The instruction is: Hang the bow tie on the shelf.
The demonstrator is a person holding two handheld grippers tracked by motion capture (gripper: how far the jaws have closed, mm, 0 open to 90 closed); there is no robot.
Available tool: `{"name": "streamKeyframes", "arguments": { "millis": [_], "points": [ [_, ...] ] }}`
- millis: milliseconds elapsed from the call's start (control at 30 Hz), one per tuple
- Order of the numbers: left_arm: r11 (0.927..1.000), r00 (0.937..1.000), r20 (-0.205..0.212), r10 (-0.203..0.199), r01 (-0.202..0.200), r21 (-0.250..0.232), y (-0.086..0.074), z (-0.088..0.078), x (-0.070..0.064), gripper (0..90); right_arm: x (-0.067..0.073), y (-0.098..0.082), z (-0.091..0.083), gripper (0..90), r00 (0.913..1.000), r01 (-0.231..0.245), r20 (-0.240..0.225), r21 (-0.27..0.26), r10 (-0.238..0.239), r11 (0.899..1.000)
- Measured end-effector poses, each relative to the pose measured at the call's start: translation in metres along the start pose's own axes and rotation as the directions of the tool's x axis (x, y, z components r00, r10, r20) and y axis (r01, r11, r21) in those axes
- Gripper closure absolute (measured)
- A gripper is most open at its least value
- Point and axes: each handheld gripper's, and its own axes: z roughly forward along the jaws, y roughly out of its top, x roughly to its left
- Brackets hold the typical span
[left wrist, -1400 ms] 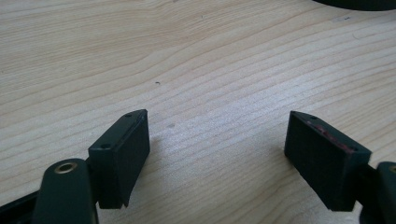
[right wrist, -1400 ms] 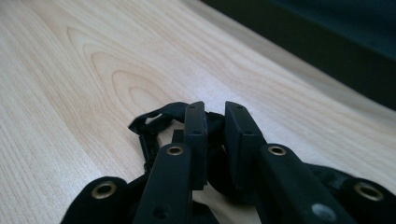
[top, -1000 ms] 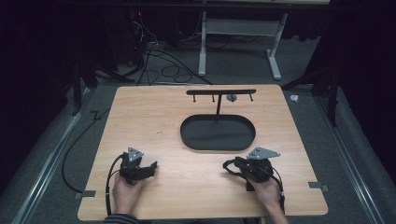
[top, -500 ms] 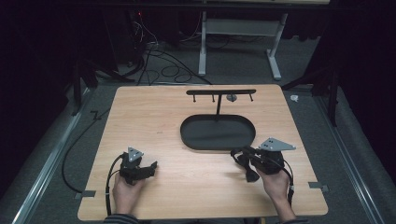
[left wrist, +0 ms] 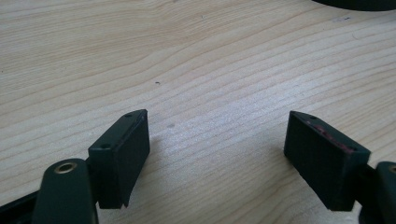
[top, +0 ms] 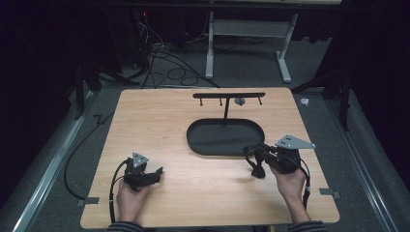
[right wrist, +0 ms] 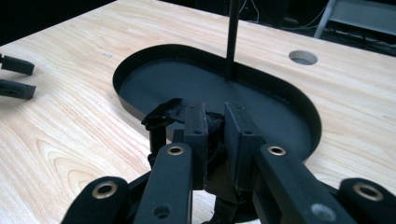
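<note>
My right gripper (top: 253,154) hovers just above the table at the near right rim of the black oval tray (top: 203,145), its jaws shut on a small black object (top: 256,167) that hangs below them. In the right gripper view, the gripper (right wrist: 215,119) pinches this dark, looped piece (right wrist: 161,116) over the tray's near edge (right wrist: 130,105). A thin post (right wrist: 232,37) rises from the tray to a crossbar with hooks (top: 228,95); a small grey item (top: 239,101) hangs from one hook. My left gripper (top: 155,174) rests on the table at the near left, open (left wrist: 217,144), with bare wood between its pads.
The wooden table (top: 145,121) has a round hole (right wrist: 303,57) beyond the tray. The left gripper's jaws (right wrist: 16,77) show far left in the right gripper view. Cables and a desk frame (top: 246,34) lie on the floor behind the table.
My right gripper has risen and moved right and toward the tray, carrying the black object off the table. The left gripper has stayed still.
</note>
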Motion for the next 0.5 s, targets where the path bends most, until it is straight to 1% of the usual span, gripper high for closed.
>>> {"name": "streamKeyframes", "arguments": {
  "millis": [33,300,500],
  "points": [
    [1.0000,1.0000,-0.001,0.000,0.000,-0.001,0.000,0.000,0.000,22.8,-0.001,0.001,-0.001,81.6,1.0000,0.005,0.002,-0.005,-0.005,1.000],
    [1.0000,1.0000,-0.001,-0.001,0.001,-0.001,0.000,0.000,0.000,22.8,-0.011,0.011,-0.005,81.7,0.9997,-0.014,0.017,-0.023,0.014,1.000],
    [1.0000,1.0000,0.000,-0.002,0.002,-0.001,0.000,0.000,0.000,22.8,-0.014,0.018,-0.008,81.7,0.9993,-0.015,0.033,-0.033,0.016,0.999]
  ]
}}
